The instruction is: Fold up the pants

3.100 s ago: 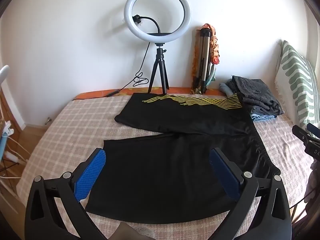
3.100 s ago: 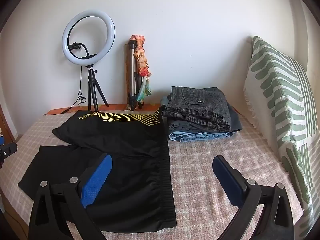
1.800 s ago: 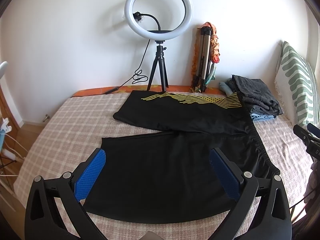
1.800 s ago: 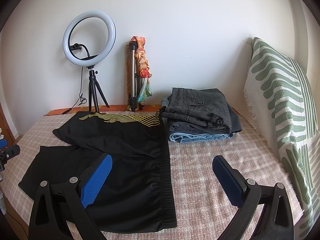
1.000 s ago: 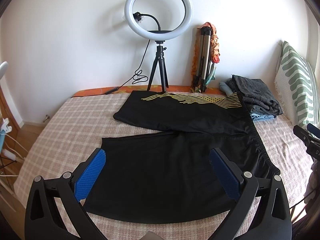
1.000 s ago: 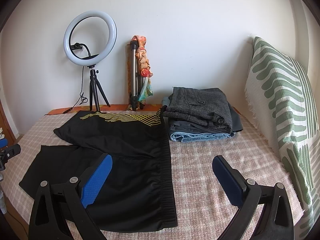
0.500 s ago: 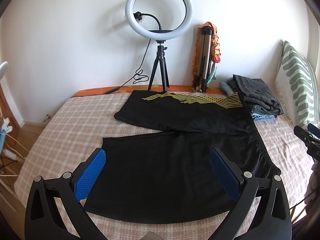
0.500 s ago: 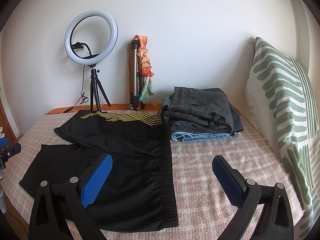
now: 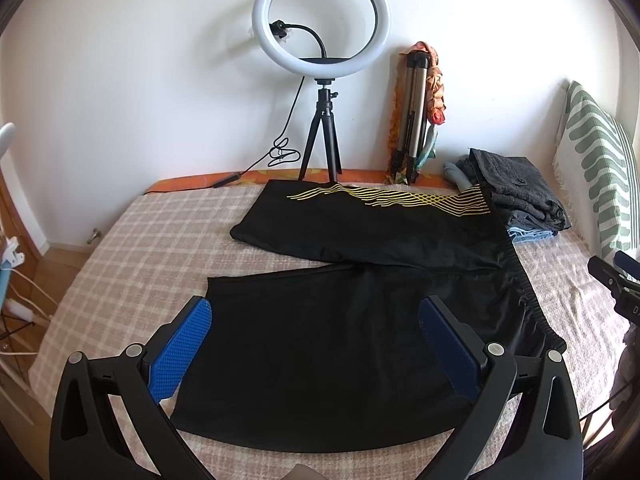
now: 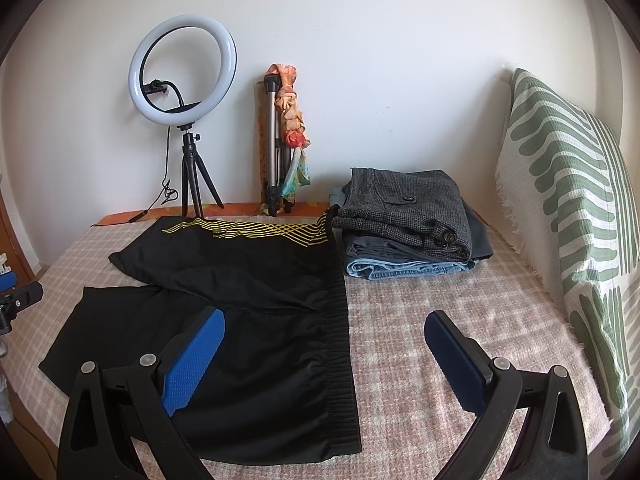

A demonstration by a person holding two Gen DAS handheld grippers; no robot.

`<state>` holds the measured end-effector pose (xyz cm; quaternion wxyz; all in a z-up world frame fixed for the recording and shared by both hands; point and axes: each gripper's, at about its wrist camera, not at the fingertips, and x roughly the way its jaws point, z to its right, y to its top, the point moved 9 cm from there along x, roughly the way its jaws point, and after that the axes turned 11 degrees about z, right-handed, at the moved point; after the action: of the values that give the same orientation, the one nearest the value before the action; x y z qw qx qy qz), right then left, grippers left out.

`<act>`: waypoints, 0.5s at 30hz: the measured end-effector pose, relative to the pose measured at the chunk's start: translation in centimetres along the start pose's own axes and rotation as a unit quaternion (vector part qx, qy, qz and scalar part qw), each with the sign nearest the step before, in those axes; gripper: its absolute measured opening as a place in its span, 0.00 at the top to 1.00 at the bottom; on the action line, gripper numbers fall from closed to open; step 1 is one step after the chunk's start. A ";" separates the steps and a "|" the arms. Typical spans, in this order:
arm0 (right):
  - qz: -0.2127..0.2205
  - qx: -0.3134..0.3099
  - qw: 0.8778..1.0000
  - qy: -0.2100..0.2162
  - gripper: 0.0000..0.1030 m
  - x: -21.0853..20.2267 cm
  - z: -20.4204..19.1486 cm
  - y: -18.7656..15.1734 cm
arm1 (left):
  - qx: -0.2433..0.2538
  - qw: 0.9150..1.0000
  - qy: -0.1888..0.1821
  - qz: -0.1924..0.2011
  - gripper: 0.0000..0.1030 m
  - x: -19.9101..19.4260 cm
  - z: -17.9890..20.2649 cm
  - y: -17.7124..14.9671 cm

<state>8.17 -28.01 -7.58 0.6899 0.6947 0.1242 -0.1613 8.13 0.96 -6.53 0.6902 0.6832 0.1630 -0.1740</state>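
From the left wrist view, the left tool (image 9: 316,344) hangs released, its 2 blue pads spread wide above the near leg of the black pants (image 9: 340,320). The pants lie flat on the checked bed (image 9: 132,248), waistband to the right, the far leg angled away and marked with yellow wavy lines. Behind them a ring light (image 9: 322,20) stands on a small tripod at the wall, and just beside it leans a folded tripod (image 9: 412,116) with an orange scarf draped over it. A stack of folded clothes (image 9: 516,196) sits at the far end of the waistband, with a green-patterned pillow (image 9: 600,176) upright past it. The right tool shows at the right edge.

From the right wrist view, the right tool (image 10: 324,356) is also released, its 2 pads straddling the waistband of the pants (image 10: 240,280), holding nothing. The folded clothes (image 10: 408,216) sit just beyond the waistband, touching its far corner. The pillow (image 10: 568,216) leans upright on the right. The ring light (image 10: 182,68) and the folded tripod (image 10: 276,148) stand against the wall.
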 end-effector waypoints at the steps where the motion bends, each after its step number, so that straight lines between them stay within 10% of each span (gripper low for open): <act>1: -0.002 0.002 1.000 0.007 0.02 0.2 -0.1 -0.1 | -0.001 1.000 -0.005 -0.001 0.00 0.2 -0.1 0.0; 15: -0.001 -0.026 0.995 0.098 0.02 3.8 -3.4 1.6 | -0.019 0.999 -0.027 -0.023 0.04 4.3 -2.2 -0.5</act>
<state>12.46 -24.79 -7.64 0.6920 0.6889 0.1961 -0.0904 11.74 3.10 -8.98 0.7031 0.6608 0.1635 -0.2053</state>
